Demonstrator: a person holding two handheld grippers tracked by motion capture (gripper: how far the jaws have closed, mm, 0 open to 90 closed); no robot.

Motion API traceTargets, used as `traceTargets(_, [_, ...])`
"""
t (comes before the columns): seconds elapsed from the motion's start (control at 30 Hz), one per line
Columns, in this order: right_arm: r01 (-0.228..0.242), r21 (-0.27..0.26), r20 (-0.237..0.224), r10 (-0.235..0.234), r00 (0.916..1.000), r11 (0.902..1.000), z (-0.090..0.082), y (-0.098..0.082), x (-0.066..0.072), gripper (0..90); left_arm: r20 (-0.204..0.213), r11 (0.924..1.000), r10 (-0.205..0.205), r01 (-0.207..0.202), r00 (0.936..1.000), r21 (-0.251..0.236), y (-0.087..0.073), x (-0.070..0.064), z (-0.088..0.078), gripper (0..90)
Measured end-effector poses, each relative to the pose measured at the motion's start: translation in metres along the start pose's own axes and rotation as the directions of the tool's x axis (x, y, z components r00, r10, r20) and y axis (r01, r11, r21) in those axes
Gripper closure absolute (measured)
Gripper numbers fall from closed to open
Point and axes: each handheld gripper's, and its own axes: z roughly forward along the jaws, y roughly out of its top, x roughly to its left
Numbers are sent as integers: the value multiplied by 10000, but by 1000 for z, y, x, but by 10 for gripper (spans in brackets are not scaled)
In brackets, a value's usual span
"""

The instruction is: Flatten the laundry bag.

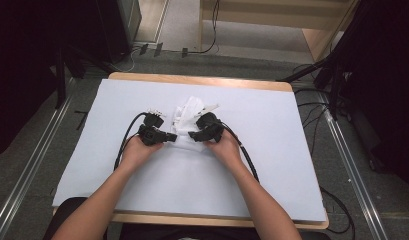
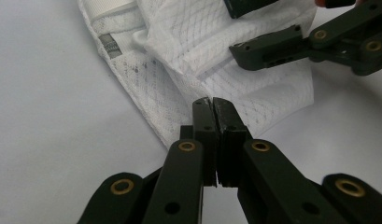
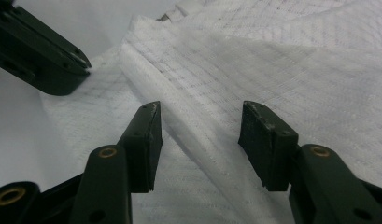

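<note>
So there's a white mesh garment (image 1: 188, 114) bunched up around the middle of the table (image 1: 272, 165), which is covered in a white sheet, and both hands are parked right at its near edge. From the high view the left gripper (image 1: 168, 136) comes in from the left and the right gripper (image 1: 193, 135) from the right, tips pointing at each other and close together over the near edge of the fabric. In the left gripper view the left gripper (image 2: 212, 101) has its 2 jaws pressed flat together, and I can't see any cloth caught between them, the tips just sit over the lower edge of the mesh (image 2: 198, 51). You can also spot a small grey label (image 2: 109, 45) sewn near a white band at the top of the garment there. In the right gripper view the right gripper (image 3: 200, 109) is spread wide, with a raised fold of the mesh (image 3: 254, 60) running up between the 2 jaws, not pinched. The other gripper's black jaw pokes in at the upper left of that view, just beside the fabric edge.
</note>
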Motion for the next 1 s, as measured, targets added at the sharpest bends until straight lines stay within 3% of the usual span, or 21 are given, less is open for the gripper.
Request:
traceTargets(0.1, [104,-71,197,-103,9998,9999,1,-1,2,575,14,9999,72,-72,10000,-71,0,0,-3,898])
traceTargets(0.13, [81,-174,308,-76,9995,9998,1,-1,2,655,20,9999,58,-58,10000,-89,0,0,-3,897])
traceTargets(0.17, [81,-174,308,-76,9995,9998,1,-1,2,655,11,10000,45,-45,10000,-89,0,0,-3,897])
traceTargets(0.2, [86,-199,424,-78,9991,9998,1,-1,0,737,9,10000,46,-46,10000,-82,0,0,-3,898])
traceTargets(0.23, [86,-199,424,-78,9991,9998,1,-1,0,737,-18,10000,59,-59,10000,-66,0,0,-2,898])
traceTargets(0.27, [-209,-162,365,215,9991,9997,0,-1,-3,813,-33,10000,67,-67,10000,-44,0,0,-2,898])
traceTargets(0.4, [-557,-192,458,565,9973,9983,-2,-1,-7,882,-33,10000,31,-31,10000,-74,0,1,-2,898])
traceTargets(0.67, [-720,-746,782,778,9939,9946,-25,3,-15,897,-89,10000,52,-53,9999,-66,0,1,-3,898])
traceTargets(0.77, [-1294,-976,849,1378,9868,9868,-36,-1,-26,897,-112,9999,-2,1,9999,-106,0,1,-3,898])
traceTargets(1.0, [-1886,-1289,1015,2022,9741,9735,-51,-9,-46,897,-136,9998,-94,92,9999,-160,-1,4,-5,897])
